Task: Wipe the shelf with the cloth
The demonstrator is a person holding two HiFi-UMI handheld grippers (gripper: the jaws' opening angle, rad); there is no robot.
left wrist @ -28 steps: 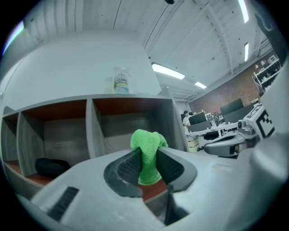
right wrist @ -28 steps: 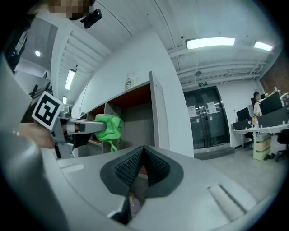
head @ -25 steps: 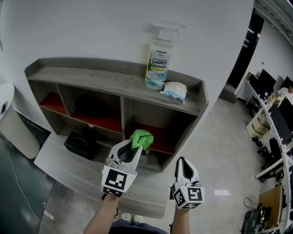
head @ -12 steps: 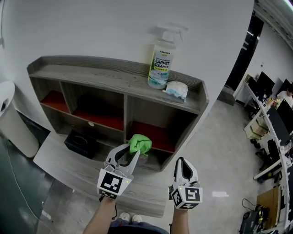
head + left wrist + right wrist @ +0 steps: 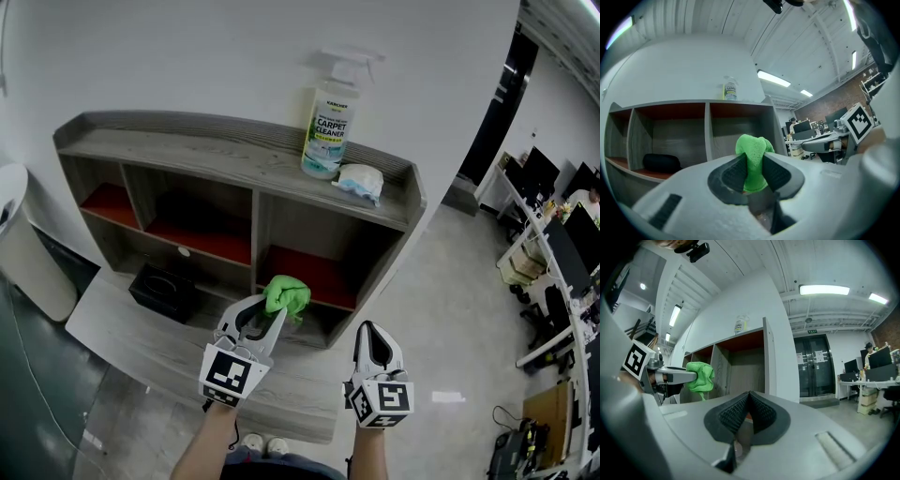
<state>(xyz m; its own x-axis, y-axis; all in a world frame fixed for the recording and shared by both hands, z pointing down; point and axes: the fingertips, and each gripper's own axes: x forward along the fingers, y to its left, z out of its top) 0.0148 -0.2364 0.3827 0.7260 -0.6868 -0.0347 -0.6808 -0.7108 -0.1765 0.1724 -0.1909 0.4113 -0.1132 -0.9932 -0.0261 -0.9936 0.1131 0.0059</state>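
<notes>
- Currently, the left gripper (image 5: pixel 270 317) pinches the green cloth (image 5: pixel 288 293) between closed jaws. The cloth bunches above the tips, in the air in front of the shelf (image 5: pixel 225 161) and not touching it.
- The shelf lies ahead of the cloth, its long axis running left to right. The red-floored lower right compartment (image 5: pixel 309 274) is directly beyond the cloth. The left gripper is the nearer tool.
- The right gripper (image 5: pixel 373 342) has its jaws pressed together on nothing, beside the left one.
- Surface: grey wood-grain boards. A black box (image 5: pixel 161 290) sits low at left. A spray bottle (image 5: pixel 326 127) and a white wad (image 5: pixel 360 182) occupy the top board, right of centre.
- Room: white wall behind, office desks (image 5: pixel 553 253) far right.
</notes>
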